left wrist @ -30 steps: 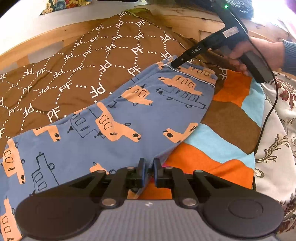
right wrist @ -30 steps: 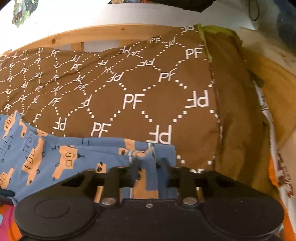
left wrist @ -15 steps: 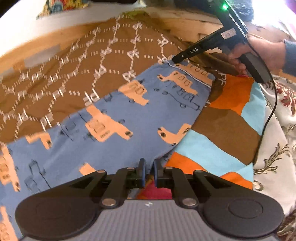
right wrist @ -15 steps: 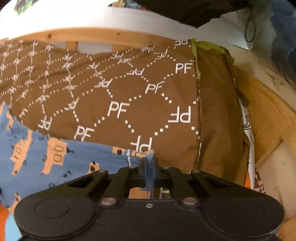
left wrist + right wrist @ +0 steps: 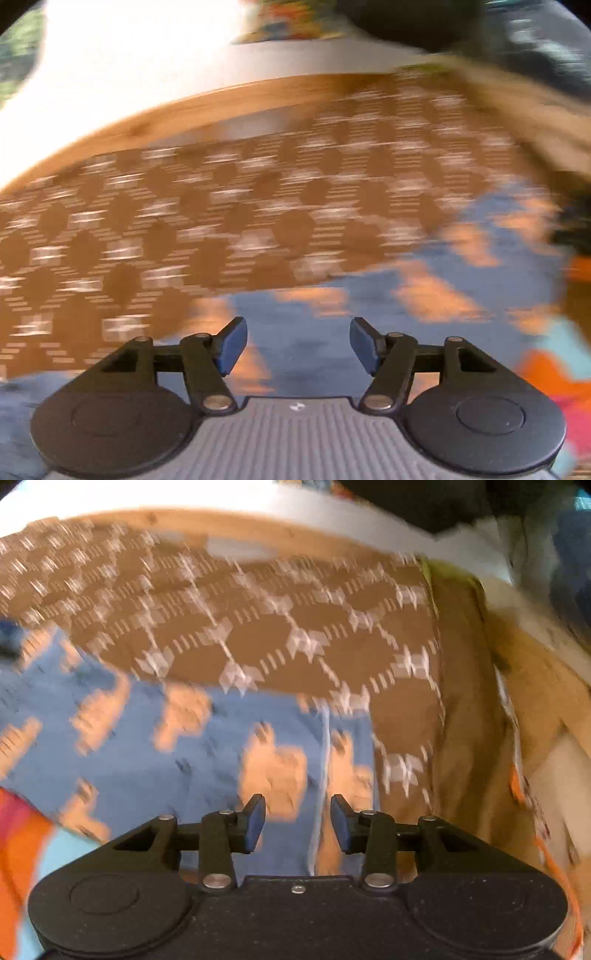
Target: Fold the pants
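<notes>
Blue cotton pants with orange truck prints [image 5: 192,760] lie flat just below the brown blanket with white diamond lettering [image 5: 295,642]. Left tool [image 5: 297,345] and right tool [image 5: 297,818] have just been opening; both stand parted above the pants, gripping nothing.

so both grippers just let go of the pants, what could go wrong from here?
1. The left gripper and right gripper have just opened with nothing between the pads; the released blue pants may slump and lose the fold.
2. The pants' edge overlaps the brown patterned cover, so the next pinch could catch both.
</notes>
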A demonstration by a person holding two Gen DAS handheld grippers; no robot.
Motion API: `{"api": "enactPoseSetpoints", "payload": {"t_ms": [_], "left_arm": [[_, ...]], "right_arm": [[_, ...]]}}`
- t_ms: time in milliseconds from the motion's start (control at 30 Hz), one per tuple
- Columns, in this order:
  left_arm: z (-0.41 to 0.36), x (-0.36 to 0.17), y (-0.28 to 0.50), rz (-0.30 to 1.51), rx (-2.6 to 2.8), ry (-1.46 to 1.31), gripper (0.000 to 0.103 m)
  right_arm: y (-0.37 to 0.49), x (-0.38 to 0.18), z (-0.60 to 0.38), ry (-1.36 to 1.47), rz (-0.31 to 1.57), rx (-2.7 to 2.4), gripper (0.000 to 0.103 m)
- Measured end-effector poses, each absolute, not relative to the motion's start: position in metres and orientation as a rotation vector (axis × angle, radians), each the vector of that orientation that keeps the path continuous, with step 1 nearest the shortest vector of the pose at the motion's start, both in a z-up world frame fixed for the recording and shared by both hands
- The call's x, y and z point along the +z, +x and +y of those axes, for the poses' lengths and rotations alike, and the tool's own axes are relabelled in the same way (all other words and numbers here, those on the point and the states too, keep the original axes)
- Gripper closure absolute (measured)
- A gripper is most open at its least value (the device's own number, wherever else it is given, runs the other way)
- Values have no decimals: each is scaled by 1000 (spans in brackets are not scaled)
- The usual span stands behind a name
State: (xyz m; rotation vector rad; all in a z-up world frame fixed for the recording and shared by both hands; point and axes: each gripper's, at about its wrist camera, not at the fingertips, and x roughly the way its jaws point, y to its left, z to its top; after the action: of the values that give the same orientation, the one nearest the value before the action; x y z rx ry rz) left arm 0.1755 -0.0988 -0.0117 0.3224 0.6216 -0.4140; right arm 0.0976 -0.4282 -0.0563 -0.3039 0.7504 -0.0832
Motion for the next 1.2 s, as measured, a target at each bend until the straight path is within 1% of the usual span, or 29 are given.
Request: {"api": "enactPoseSetpoints", "payload": {"t_ms": [33,67,100,133,167,233,300,367,400,433,467,500,533,567,633,667,800,833,867,900,933,1000,1067,1133,1200], "left_arm": [[-86,-12,189,630,-367,306,36],[-75,-11,201,645,-335,285,36],[-64,-11,214,666,-310,257,36],[-56,-12,225,682,-305,230,36],[-52,-12,235,700,-319,207,36],[-48,-14,254,741,-380,184,36],[-52,-20,270,810,-438,205,36],[-56,-29,277,846,-454,245,48],[-61,-31,277,833,-448,275,62],[-64,-33,278,818,-444,295,77],[-68,-33,278,813,-444,298,83],[-70,-33,280,814,-443,286,91],[-74,-35,278,807,-432,282,93],[-78,-37,274,793,-415,297,93],[-85,-43,270,767,-391,327,94],[-88,-47,268,758,-379,332,94],[-87,-49,262,732,-353,302,93],[-84,-48,261,732,-351,288,89],[-80,-44,260,727,-349,272,89],[-75,-39,256,713,-352,252,88],[-68,-32,250,687,-357,232,88],[-51,-19,232,643,-393,195,88],[-35,-12,215,632,-446,181,88],[-22,-14,198,651,-491,219,87],[-13,-25,192,710,-445,295,87]], "right_arm": [[98,-61,-433,-325,761,-131,78],[98,-59,-435,-323,757,-150,83],[99,-55,-434,-317,751,-165,82],[100,-48,-426,-337,723,-182,70],[102,-43,-417,-368,681,-168,62],[112,-35,-398,-385,633,-77,59],[133,-33,-377,-310,626,74,59],[156,-39,-355,-254,633,222,59],[166,-43,-343,-253,636,286,61],[175,-47,-330,-264,638,342,66],[183,-52,-317,-287,645,405,70],[189,-57,-303,-317,656,452,73],[192,-61,-293,-341,665,480,81],[197,-66,-283,-363,674,503,88],[207,-74,-272,-406,667,490,91],[213,-78,-270,-428,667,457,103],[226,-77,-281,-408,640,285,103],[228,-73,-288,-351,647,280,103],[226,-68,-293,-293,652,282,95],[222,-63,-295,-265,641,301,90],[216,-58,-291,-269,621,336,88],[206,-53,-276,-273,603,444,88],[204,-54,-257,-255,616,533,79],[203,-61,-240,-270,637,584,75],[203,-71,-226,-314,671,582,75]]}}
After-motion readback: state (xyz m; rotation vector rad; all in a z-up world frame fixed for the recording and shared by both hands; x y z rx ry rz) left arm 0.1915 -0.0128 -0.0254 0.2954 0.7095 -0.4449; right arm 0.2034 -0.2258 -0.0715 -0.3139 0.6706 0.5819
